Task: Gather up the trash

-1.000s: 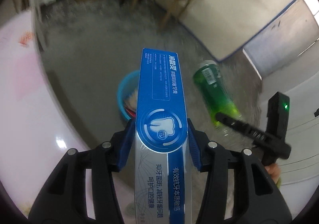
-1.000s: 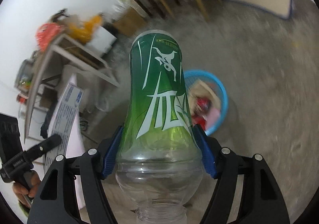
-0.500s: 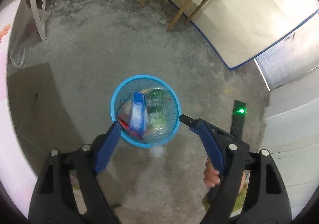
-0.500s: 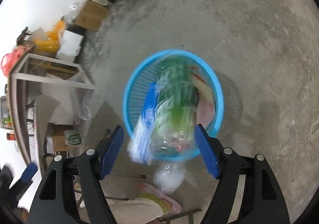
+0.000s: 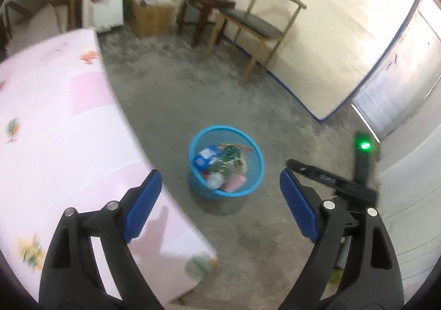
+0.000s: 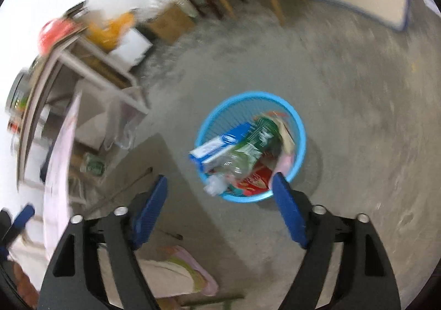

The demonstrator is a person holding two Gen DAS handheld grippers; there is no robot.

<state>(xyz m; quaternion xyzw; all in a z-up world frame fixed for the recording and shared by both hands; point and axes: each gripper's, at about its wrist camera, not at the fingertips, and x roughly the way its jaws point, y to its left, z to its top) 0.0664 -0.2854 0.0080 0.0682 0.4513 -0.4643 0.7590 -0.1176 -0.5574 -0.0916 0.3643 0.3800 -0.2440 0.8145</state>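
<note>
A blue mesh waste basket (image 5: 255, 150) (image 6: 299, 128) stands on the grey floor below both grippers. Inside it lie a blue and white toothpaste box (image 5: 205, 157) (image 6: 217, 147) and a green plastic bottle (image 5: 230, 154) (image 6: 253, 141), among other wrappers. My left gripper (image 5: 219, 180) hangs above the basket with its jaws opening and nothing between them. My right gripper (image 6: 219, 186) also hangs over the basket's near rim, its jaws opening and bare. The right gripper's black body (image 5: 358, 172) with a green light shows at the right of the left wrist view.
A table with a pink patterned cloth (image 5: 55, 130) fills the left side. A wooden chair (image 5: 256, 23), a dark stool (image 5: 205, 10) and a cardboard box (image 5: 151, 17) stand at the back wall. A shelf with bags (image 6: 91, 42) is at far left.
The toothpaste box left my left gripper and the green bottle left my right gripper; both now lie in the basket. Both jaws widened. The left view pulled back and tilted up toward the room.
</note>
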